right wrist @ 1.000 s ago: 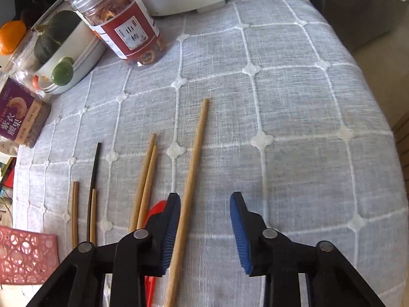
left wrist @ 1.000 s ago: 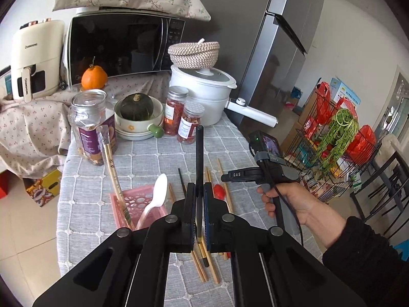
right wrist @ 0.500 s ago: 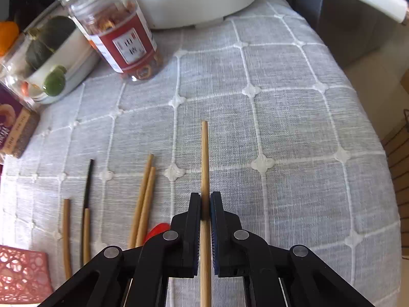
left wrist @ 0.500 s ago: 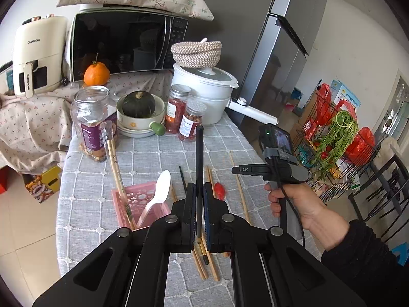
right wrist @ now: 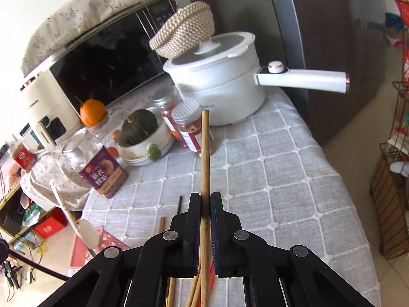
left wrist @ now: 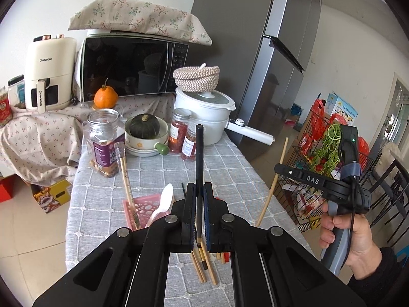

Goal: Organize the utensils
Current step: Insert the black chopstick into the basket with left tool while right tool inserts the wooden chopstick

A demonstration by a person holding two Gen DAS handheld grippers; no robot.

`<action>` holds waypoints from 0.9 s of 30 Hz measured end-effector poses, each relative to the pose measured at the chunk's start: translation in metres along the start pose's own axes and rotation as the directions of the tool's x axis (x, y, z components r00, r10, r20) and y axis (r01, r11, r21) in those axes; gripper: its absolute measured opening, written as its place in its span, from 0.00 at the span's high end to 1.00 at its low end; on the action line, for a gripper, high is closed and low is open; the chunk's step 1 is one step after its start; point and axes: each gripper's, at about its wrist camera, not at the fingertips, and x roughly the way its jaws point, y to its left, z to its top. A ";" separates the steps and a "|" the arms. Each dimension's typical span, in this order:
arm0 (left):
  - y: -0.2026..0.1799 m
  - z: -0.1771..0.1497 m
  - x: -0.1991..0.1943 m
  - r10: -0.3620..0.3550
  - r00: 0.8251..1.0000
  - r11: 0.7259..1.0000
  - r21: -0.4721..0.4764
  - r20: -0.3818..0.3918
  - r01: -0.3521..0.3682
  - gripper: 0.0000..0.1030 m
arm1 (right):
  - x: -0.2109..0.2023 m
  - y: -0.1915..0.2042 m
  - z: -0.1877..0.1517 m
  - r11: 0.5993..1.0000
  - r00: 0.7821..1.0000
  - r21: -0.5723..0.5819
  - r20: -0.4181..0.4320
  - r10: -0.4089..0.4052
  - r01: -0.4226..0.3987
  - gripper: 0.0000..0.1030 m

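My left gripper (left wrist: 199, 192) is shut on a black chopstick (left wrist: 199, 153) that points up and away, above the table. My right gripper (right wrist: 205, 199) is shut on a light wooden chopstick (right wrist: 205, 153), lifted off the table; this chopstick also shows in the left wrist view (left wrist: 273, 184). A pink perforated basket (left wrist: 143, 204) holds a white spoon (left wrist: 163, 202) and a wooden chopstick (left wrist: 127, 181). Several wooden chopsticks (left wrist: 204, 263) and a red utensil (right wrist: 211, 271) lie on the grey checked cloth under the grippers.
At the table's back stand a white pot (left wrist: 204, 117) with a woven basket on top, two spice jars (left wrist: 179, 130), a bowl with a green squash (left wrist: 145, 130), a large jar (left wrist: 103, 140), a microwave (left wrist: 127, 69) and an orange (left wrist: 105, 97). A wire rack (left wrist: 319, 153) stands right of the table.
My right gripper closed on the wooden chopstick and lifted it off the cloth, tilting up. My left gripper kept hold of the black chopstick and rose a little.
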 end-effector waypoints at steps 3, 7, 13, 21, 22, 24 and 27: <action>0.006 0.006 -0.013 0.006 0.999 1.000 -0.018 0.050 -0.006 0.95 | -0.019 0.009 -0.004 0.999 0.999 -0.015 0.038 0.034 -0.034 0.95; 0.017 0.014 -0.025 0.050 0.993 0.998 -0.033 0.108 -0.047 0.95 | -0.035 0.018 -0.005 0.996 0.993 -0.022 0.075 0.088 -0.087 0.95; 0.041 0.023 -0.028 0.115 0.983 0.992 -0.072 0.143 -0.106 0.95 | -0.043 0.034 0.000 0.988 0.983 -0.044 0.108 0.149 -0.145 0.95; 0.066 0.025 -0.002 0.164 0.980 0.981 -0.125 0.111 -0.150 0.95 | -0.034 0.056 0.007 0.978 0.972 -0.066 0.113 0.206 -0.199 0.95; 0.068 0.026 0.002 0.167 0.980 0.980 -0.129 0.109 -0.153 0.95 | -0.032 0.059 0.006 0.977 0.971 -0.071 0.113 0.210 -0.203 0.95; 0.072 0.027 0.010 0.174 0.980 0.978 -0.134 0.099 -0.160 0.95 | -0.029 0.064 0.006 0.974 0.970 -0.080 0.110 0.219 -0.211 0.95; 0.075 0.028 0.023 0.183 0.980 0.977 -0.129 0.074 -0.173 0.95 | -0.023 0.070 0.006 0.971 0.968 -0.086 0.102 0.229 -0.221 0.95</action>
